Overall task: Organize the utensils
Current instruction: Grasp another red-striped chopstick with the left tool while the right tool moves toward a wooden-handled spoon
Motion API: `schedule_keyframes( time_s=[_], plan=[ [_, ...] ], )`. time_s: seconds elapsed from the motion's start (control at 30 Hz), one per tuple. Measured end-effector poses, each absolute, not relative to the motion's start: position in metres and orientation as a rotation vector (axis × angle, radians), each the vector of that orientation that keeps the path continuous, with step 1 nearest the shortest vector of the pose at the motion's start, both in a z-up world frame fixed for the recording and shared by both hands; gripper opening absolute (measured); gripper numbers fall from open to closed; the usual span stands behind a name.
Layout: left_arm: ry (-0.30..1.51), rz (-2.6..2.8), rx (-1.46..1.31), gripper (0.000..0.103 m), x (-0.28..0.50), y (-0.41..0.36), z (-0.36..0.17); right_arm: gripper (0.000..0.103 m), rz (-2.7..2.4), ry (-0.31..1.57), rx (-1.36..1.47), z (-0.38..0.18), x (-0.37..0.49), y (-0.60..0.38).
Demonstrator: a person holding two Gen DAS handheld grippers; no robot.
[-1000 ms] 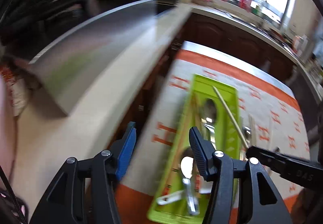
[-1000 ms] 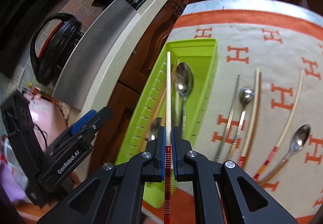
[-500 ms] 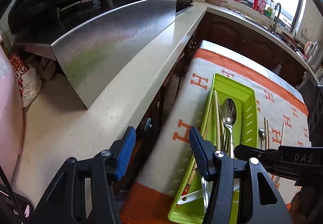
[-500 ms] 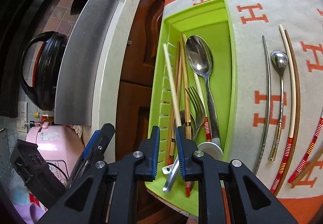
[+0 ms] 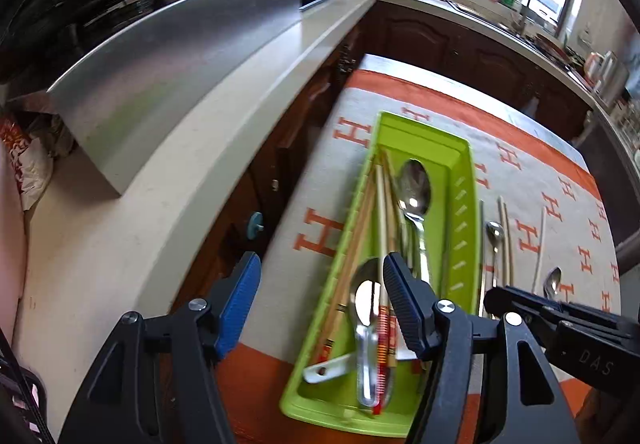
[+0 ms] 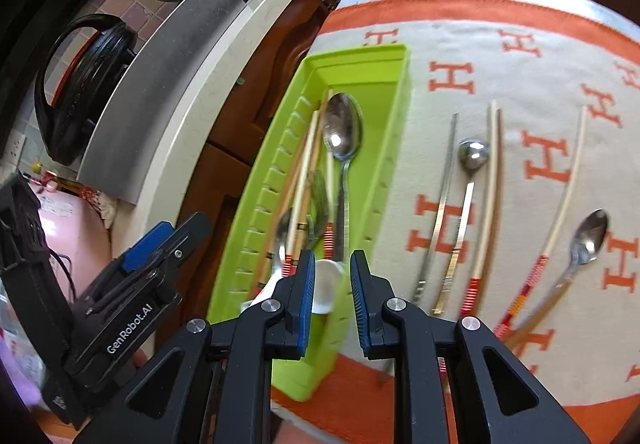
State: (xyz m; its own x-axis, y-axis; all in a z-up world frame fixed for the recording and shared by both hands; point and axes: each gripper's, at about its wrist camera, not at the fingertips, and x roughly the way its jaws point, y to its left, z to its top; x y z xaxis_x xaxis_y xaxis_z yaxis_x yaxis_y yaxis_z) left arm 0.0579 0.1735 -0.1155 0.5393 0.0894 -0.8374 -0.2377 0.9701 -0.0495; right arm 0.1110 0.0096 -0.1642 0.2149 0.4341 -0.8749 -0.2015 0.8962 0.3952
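A lime green utensil tray (image 6: 362, 61) (image 5: 462, 163) lies on the orange and cream cloth. In it are chopsticks (image 6: 304, 167), a large spoon (image 6: 342, 131) (image 5: 414, 191), a fork and a white spoon (image 6: 326, 284). On the cloth to its right lie a metal chopstick (image 6: 440, 211), a small spoon (image 6: 472, 155), a chopstick pair (image 6: 490, 195), one more chopstick (image 6: 564, 195) and a spoon (image 6: 590, 236). My right gripper (image 6: 331, 296) is open and empty above the tray's near end. My left gripper (image 5: 318, 302) is open and empty at the tray's left edge.
A pale kitchen counter (image 5: 160, 179) with a steel panel (image 5: 180, 55) runs along the left, with dark cabinets (image 5: 288, 159) below. A black pan (image 6: 80, 83) leans behind it. The table's far edge (image 5: 460, 79) faces another counter with a sink under a window.
My right gripper let go of the red-banded chopstick into the tray, opened, and pulled back to the right. The left gripper stayed open and shifted a little.
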Motion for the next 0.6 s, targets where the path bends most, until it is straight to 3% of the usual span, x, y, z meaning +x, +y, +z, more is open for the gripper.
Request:
schedule_keyframes(
  time_s=[0.17,0.6],
  plan=[
    [0.976,0.147,-0.105,0.067,0.058,0.139,-0.112,0.018,0.379,1.214,0.185,-0.154,0.103,-0.03],
    [0.962,0.073,-0.108,0.068,0.06,0.073,-0.114,0.018,0.263,1.143,0.2,-0.15,0.089,-0.128]
  ],
)
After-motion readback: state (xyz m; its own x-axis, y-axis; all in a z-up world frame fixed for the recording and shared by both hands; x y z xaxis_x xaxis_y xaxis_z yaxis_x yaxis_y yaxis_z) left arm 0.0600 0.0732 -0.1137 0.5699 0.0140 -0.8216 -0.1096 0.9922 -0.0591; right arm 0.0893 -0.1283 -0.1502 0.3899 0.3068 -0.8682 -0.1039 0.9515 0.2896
